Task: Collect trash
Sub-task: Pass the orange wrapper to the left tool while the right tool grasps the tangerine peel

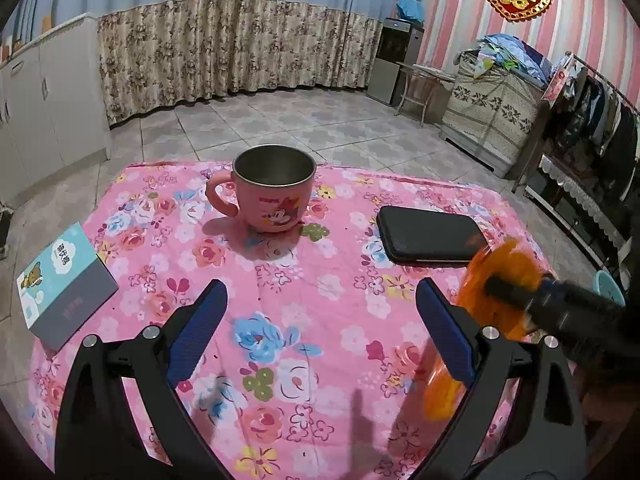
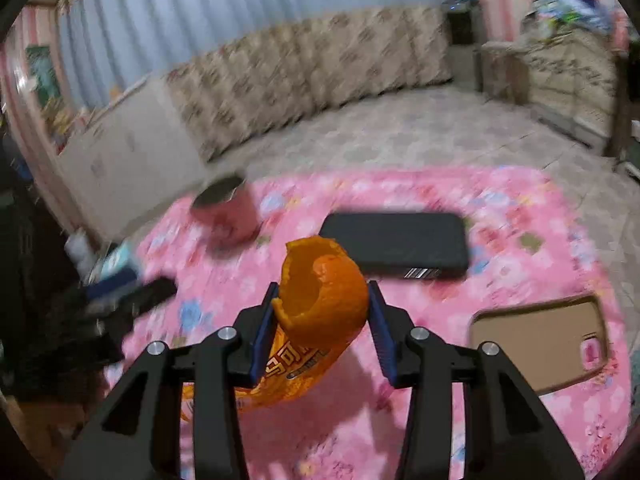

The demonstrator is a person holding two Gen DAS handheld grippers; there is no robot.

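My right gripper [image 2: 322,312] is shut on an orange peel [image 2: 324,300], holding it above the pink flowered tablecloth [image 2: 500,208]. An orange snack wrapper [image 2: 280,372] hangs below the peel between the fingers. In the left wrist view the right gripper [image 1: 496,288] comes in blurred from the right with the orange trash [image 1: 496,280]. My left gripper [image 1: 322,300] is open and empty, low over the tablecloth [image 1: 320,300], in front of the cup.
A pink Minnie cup [image 1: 272,188] stands mid-table, a black phone-like case [image 1: 430,234] to its right, a blue-grey booklet [image 1: 64,284] at the left edge. A brown cardboard box [image 2: 540,344] sits at the right. Tiled floor and cabinets lie beyond.
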